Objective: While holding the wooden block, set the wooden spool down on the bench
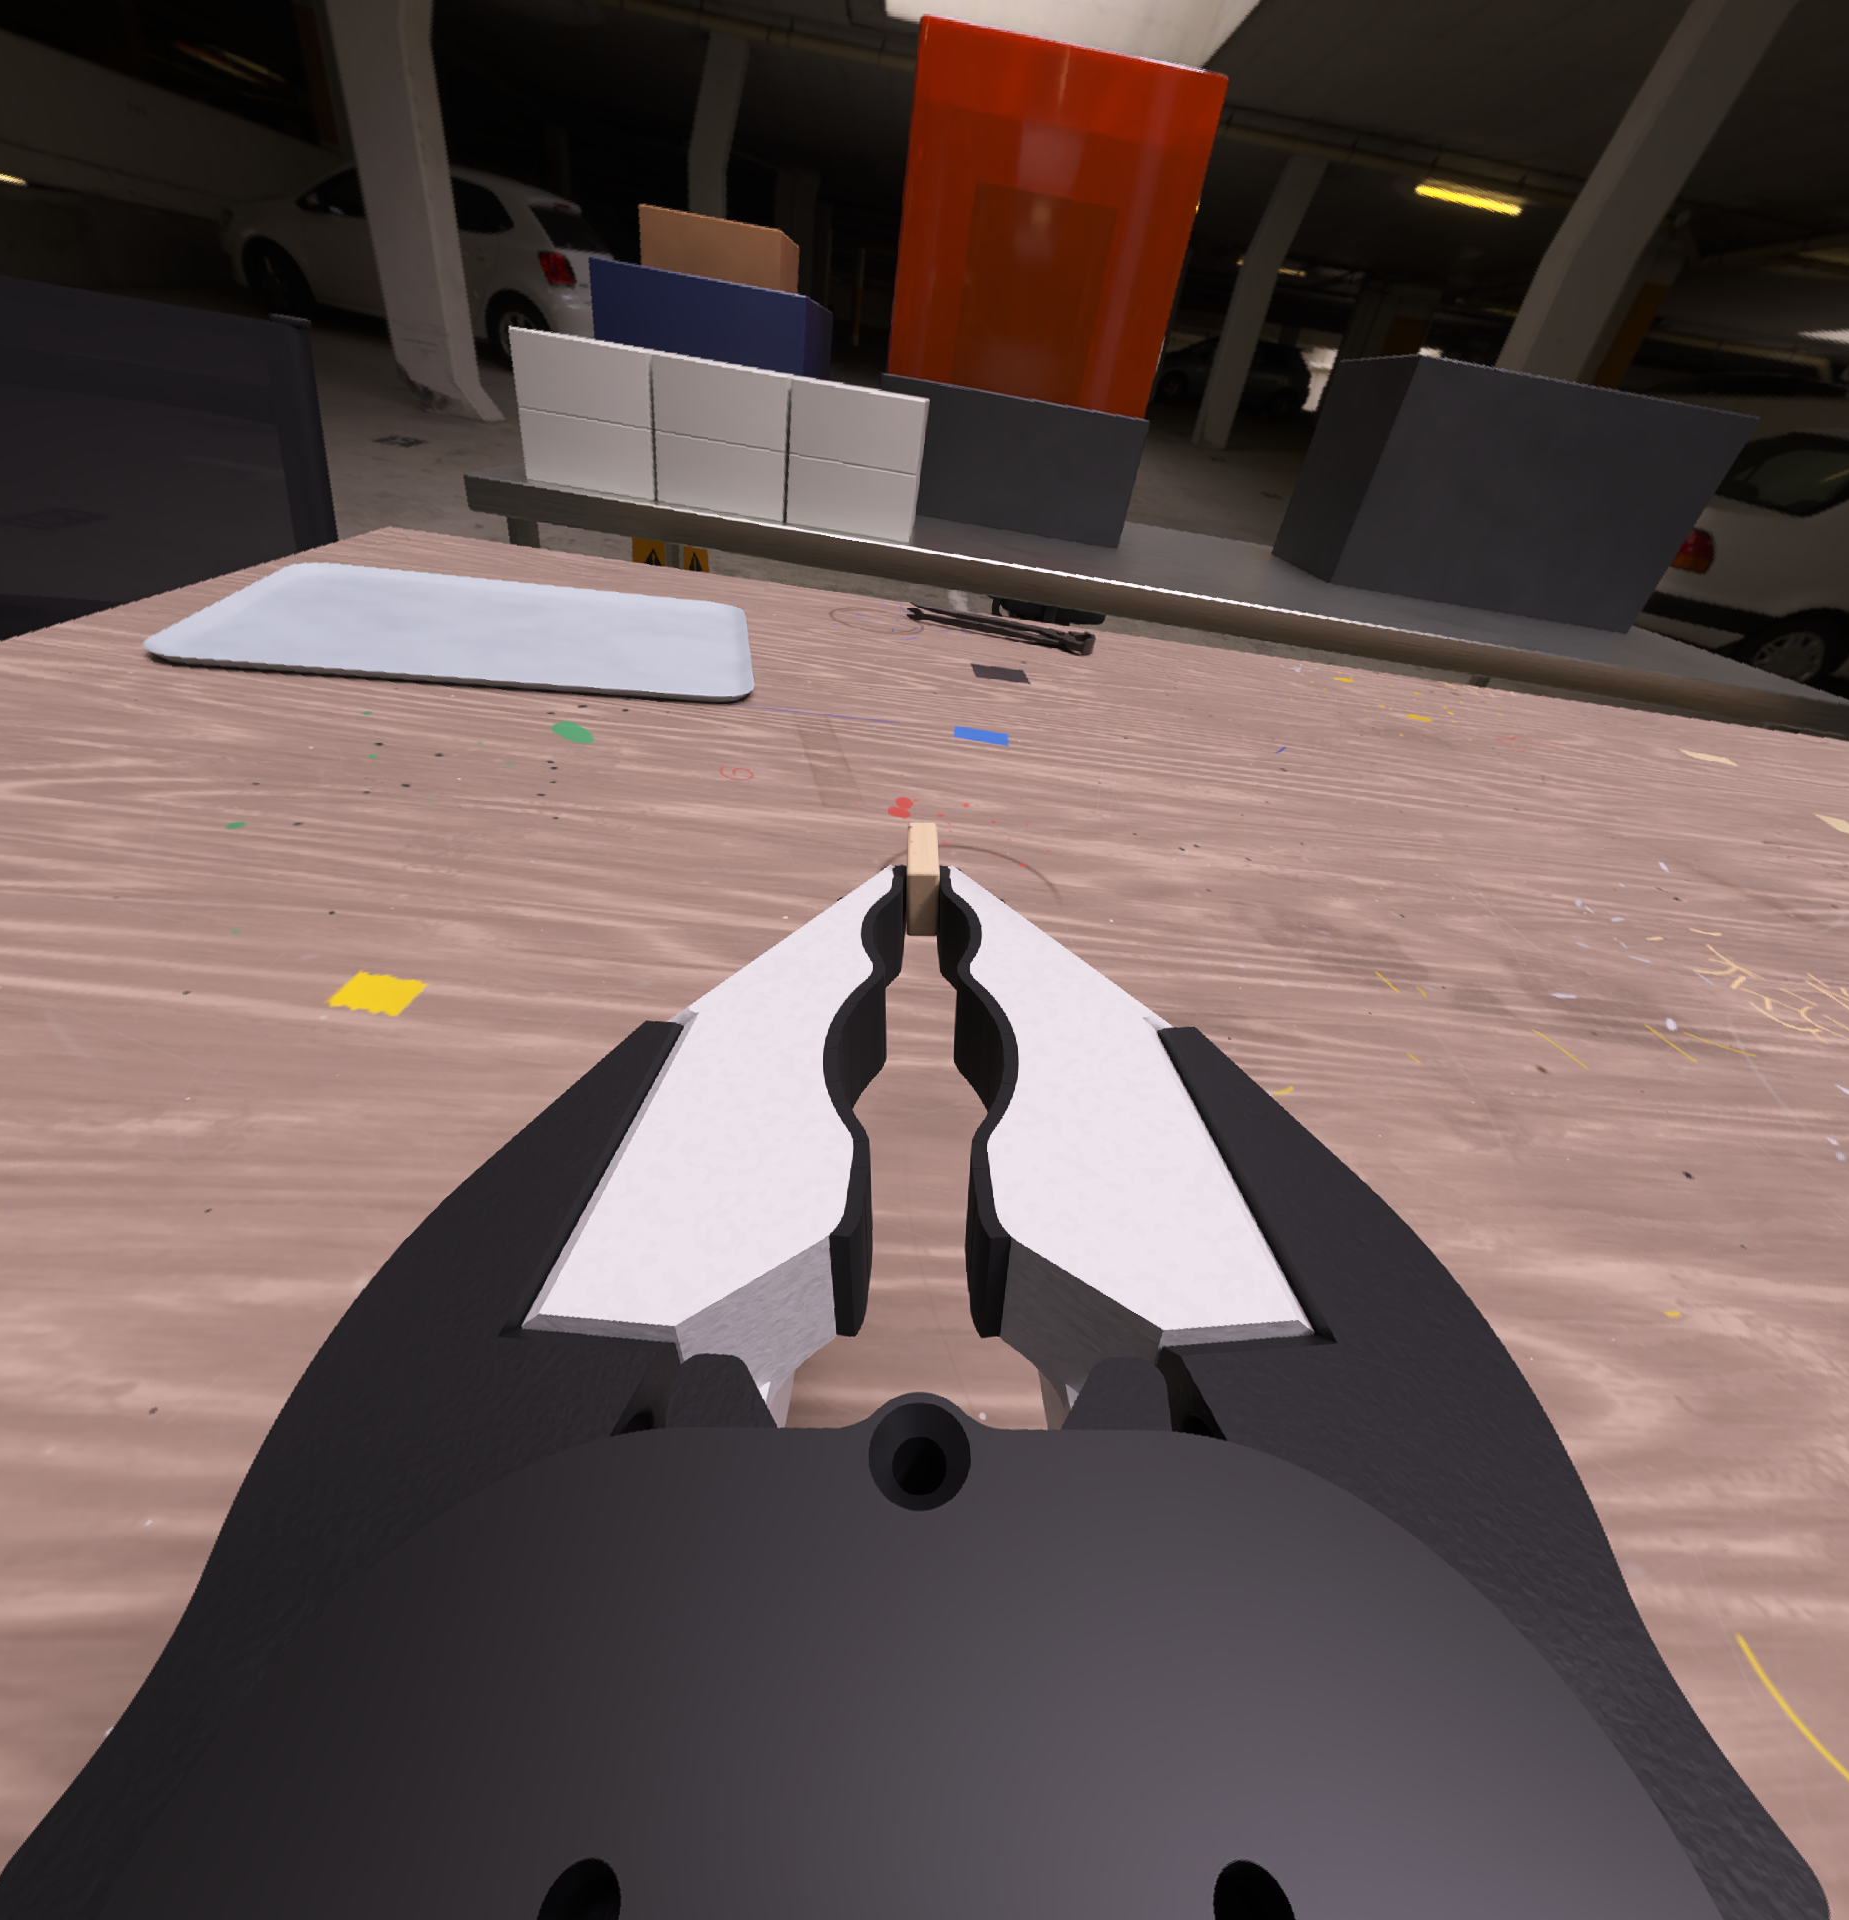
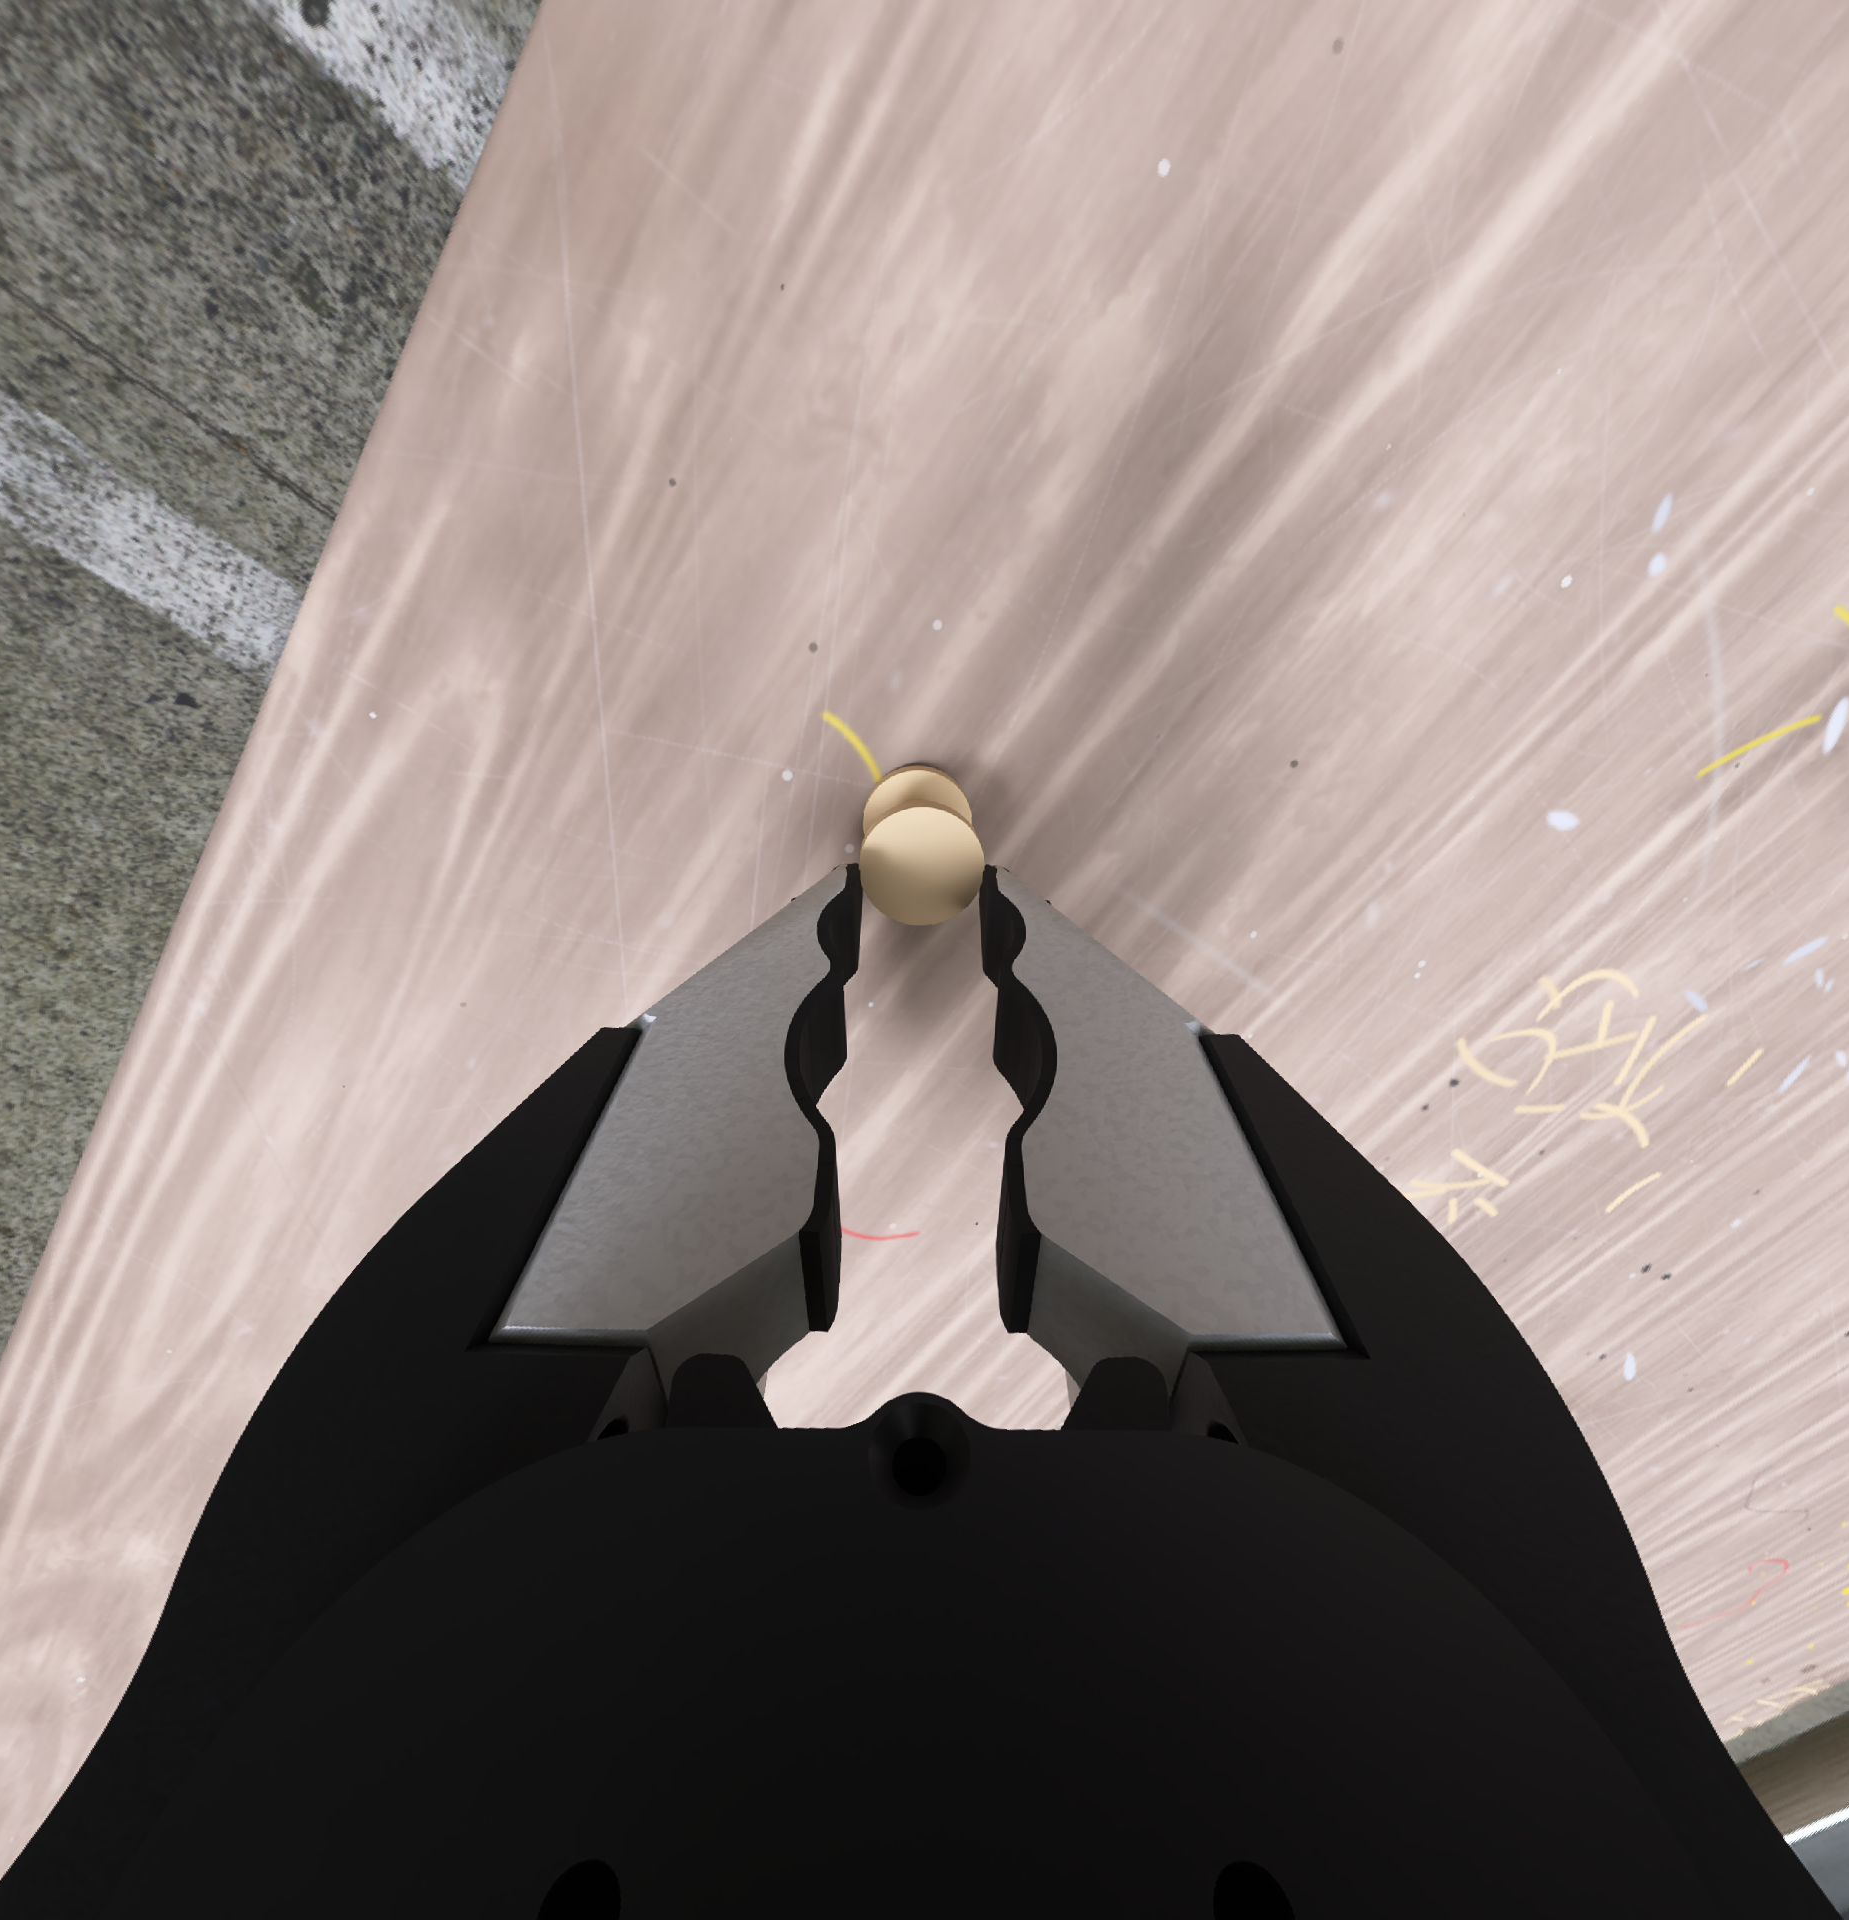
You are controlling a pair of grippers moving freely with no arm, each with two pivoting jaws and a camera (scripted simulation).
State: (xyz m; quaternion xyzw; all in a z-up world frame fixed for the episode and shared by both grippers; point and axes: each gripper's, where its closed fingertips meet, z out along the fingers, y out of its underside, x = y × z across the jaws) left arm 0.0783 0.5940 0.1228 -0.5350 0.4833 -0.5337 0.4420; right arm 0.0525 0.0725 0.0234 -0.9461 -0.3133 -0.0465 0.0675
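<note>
Pinching the block, your left gripper is tight; right gripper squeezes the spool over the bench w/ yellow scribbles.

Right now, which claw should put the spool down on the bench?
The right claw. It already grips the wooden spool at its fingertips and points down at the bench, with the spool's far end seemingly close to the surface. The left claw is busy pinching the wooden block.

The bench is scratched, paint-spotted wood with a soft shine; the tray on it looks smooth and pale; the wooden block is plain and matt.
</note>
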